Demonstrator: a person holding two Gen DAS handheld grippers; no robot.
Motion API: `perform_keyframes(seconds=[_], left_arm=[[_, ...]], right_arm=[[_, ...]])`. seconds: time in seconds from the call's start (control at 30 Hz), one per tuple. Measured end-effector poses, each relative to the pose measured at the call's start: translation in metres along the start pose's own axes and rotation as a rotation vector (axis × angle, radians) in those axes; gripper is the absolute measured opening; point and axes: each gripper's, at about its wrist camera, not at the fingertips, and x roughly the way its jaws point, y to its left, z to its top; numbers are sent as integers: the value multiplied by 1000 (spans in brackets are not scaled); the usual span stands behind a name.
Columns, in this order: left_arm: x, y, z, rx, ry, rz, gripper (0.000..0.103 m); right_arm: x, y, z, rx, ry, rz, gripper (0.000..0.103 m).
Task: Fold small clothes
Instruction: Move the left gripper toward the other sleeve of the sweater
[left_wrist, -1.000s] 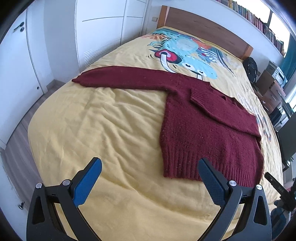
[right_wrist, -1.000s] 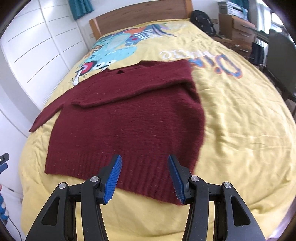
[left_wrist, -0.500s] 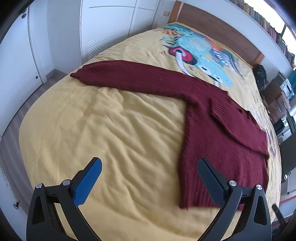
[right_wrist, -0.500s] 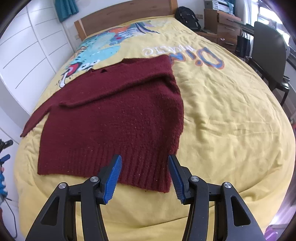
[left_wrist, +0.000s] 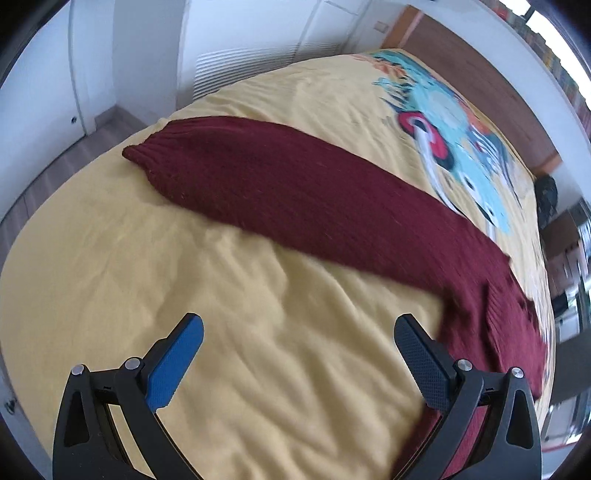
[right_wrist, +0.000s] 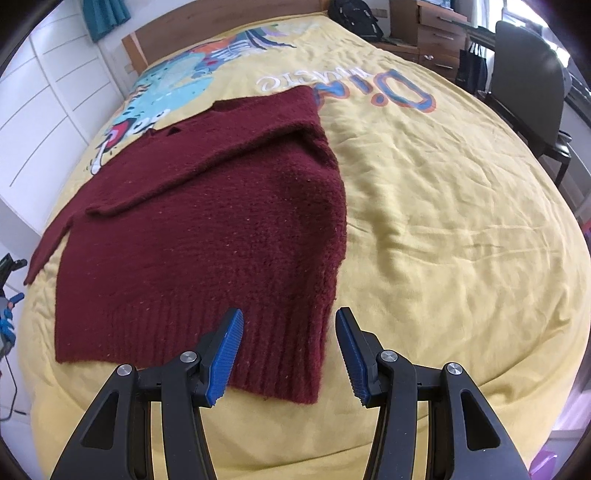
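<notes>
Nearest in the left wrist view, the left hand-held gripper (left_wrist: 295, 363) is seen with jaws spread wide and nothing between them; only bare yellow bedspread (left_wrist: 221, 295) lies below. Beyond it, one sleeve (left_wrist: 295, 192) of the maroon knitted sweater (left_wrist: 498, 317) is stretched out flat across the bedspread, its cuff toward the bed's side edge. The picture is somewhat blurred.

In the right wrist view, the right hand-held gripper (right_wrist: 290, 354) is held partly open just above the sweater's (right_wrist: 207, 236) ribbed hem corner; no fabric is pinched by its pads. The sweater is spread flat on the bed, hem toward the foot. The other sleeve (right_wrist: 207, 162) is folded diagonally across the sweater's chest. Past the sweater's collar, a cartoon print (right_wrist: 177, 85) and lettering are noted on the bedspread (right_wrist: 443, 221), then the wooden headboard (right_wrist: 221, 22).
</notes>
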Motion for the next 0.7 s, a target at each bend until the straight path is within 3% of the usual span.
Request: perform_keyframes(seconds=[0.33,0.5,0.7], left_arm=[[43,67,50,-202,21,38,99],[52,90,62,-313,3,-5,87],[50,117,74,-459,-49,-135,70]], right_arm=[[23,1,9,-7,39,-18,54],[26,1,14,-15,40,-35,54],[29,3,18,-25,44,-36,54]])
